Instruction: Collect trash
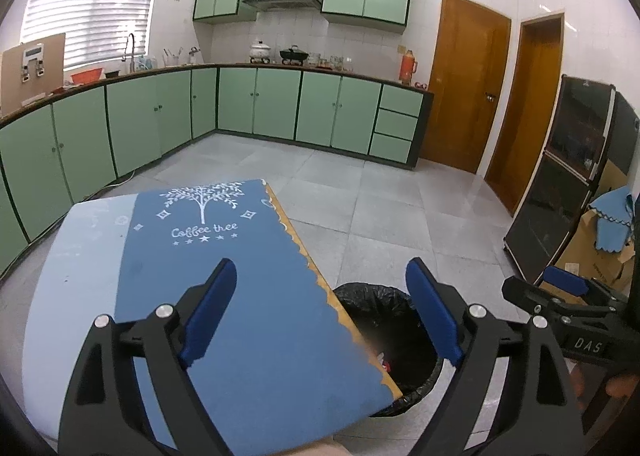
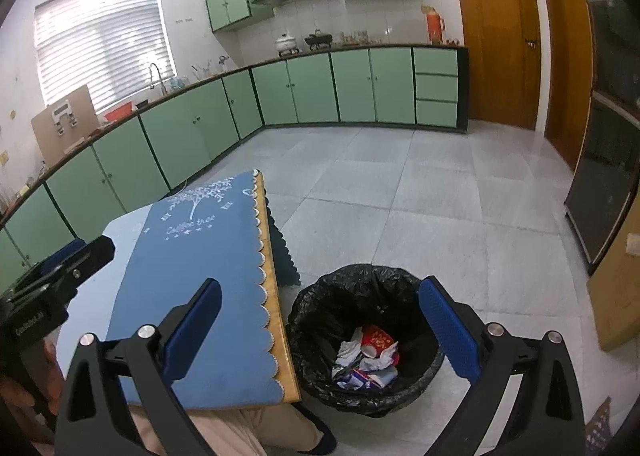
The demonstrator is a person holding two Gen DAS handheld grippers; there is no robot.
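Hovering: left gripper [image 1: 320,316] and right gripper [image 2: 320,332], jaws spread wide, both empty.
Trash: crumpled wrappers [image 2: 368,356] in bin [image 2: 320,320], right of table [image 2: 200,316], seemingly collected.

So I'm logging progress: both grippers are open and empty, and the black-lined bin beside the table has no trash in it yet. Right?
Not quite. The bin already holds trash: crumpled paper and wrappers, plain in the right wrist view. The rest stands: the left gripper and right gripper are open and empty, and the bin stands beside the table.
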